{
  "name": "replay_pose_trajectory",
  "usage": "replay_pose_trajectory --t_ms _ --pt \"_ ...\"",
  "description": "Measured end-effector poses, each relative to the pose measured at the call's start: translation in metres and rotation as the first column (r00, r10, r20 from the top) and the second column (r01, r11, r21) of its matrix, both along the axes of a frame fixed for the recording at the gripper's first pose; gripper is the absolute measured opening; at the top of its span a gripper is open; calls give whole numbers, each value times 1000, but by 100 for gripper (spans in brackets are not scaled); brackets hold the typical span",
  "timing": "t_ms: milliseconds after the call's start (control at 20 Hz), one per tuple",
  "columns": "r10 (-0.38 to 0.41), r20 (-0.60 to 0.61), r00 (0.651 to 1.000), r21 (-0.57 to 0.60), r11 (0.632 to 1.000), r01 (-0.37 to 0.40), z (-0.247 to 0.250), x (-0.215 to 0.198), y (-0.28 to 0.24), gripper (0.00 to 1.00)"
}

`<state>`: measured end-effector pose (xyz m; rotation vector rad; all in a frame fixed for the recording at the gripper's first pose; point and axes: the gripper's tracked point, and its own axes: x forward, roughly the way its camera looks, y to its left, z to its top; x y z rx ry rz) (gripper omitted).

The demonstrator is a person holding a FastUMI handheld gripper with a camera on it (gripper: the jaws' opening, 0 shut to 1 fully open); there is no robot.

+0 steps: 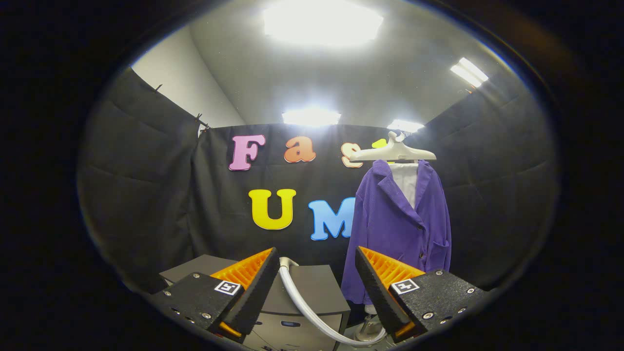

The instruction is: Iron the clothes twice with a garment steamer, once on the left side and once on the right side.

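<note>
Gripper (pixel 312 273): fingers spread wide, holding nothing.
Steamer hose (pixel 304 307): curves between the fingers, over the grey cabinet's (pixel 317 287) front edge.
Purple jacket (pixel 397 229): hangs on a pale hanger (pixel 392 153), beyond the right finger.

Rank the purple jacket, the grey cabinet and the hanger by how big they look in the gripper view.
1. Purple jacket, largest.
2. Grey cabinet, partly hidden behind the open fingers and hose, and nearer the camera, so its rank against the jacket is unsure.
3. Hanger, smallest.
</note>
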<state>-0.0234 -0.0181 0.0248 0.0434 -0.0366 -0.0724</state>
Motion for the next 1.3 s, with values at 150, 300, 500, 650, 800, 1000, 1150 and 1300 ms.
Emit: replay_pose_trajectory --t_ms 150,300,500,650,800,1000,1150,1300 --pt "41 -10 999 -6 999 -41 2 -10 6 95" --pt "77 -9 997 -30 997 -77 7 -26 6 95" --pt "166 -21 986 -27 986 -166 16 -54 7 95" --pt "241 -32 970 -52 969 -243 21 -74 2 95" --pt "302 -41 952 -82 949 -304 25 -91 -10 95" --pt "365 -28 931 -73 928 -366 25 -101 -24 95" --pt "378 -71 923 -20 925 -381 11 -86 -26 96" --pt "385 -75 920 -21 922 -388 2 -48 -19 95"
